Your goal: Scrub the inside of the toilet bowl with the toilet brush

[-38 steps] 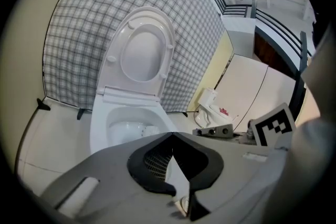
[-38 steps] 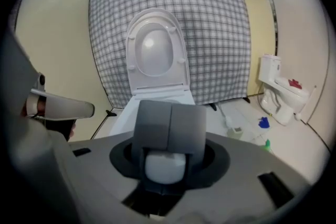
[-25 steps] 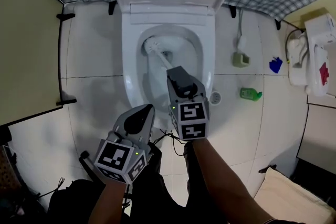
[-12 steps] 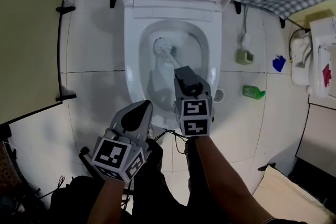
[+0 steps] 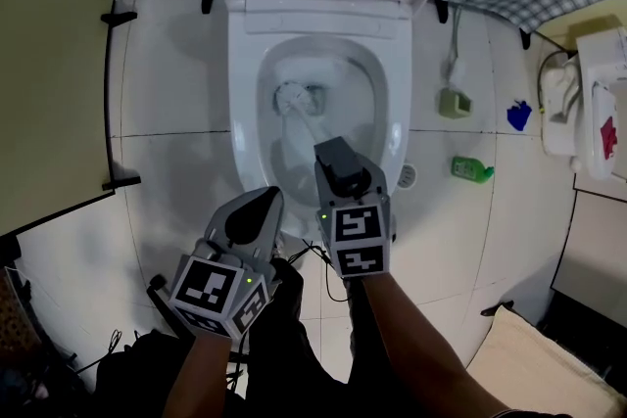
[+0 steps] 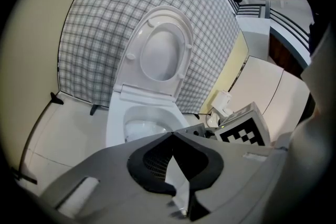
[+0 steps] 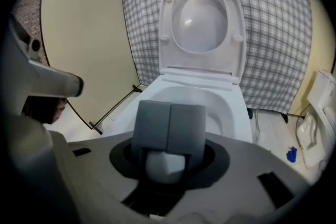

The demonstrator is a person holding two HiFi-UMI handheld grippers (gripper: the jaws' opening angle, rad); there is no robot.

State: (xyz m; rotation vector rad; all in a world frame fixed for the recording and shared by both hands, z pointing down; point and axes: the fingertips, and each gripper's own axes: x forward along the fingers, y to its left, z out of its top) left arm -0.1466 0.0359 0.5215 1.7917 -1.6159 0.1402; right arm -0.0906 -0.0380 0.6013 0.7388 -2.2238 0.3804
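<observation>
1. Beige partition (image 5: 49, 83) at far left; white tiled floor (image 5: 167, 171).
2. My left claw (image 5: 263, 201): jaws together, empty, parked short of the toilet bowl (image 5: 243, 83).
3. Mid-scrub, I judge: the toilet brush (image 5: 291, 96) head is against the bowl's left inner wall.
4. My right claw (image 5: 328, 152) is clamped on its handle. Next: sweep rightward, keeping pressure.
5. Green bottle (image 5: 471, 170) on the floor at right.

Your head view is bright, evenly lit and mostly sharp. A soft shadow lies on the floor tiles (image 5: 186, 176) left of the toilet bowl (image 5: 382, 113). The toilet brush (image 5: 291, 96) head is slightly blurred. Your 2 gripper views bow straight lines and go black at the corners.
</observation>
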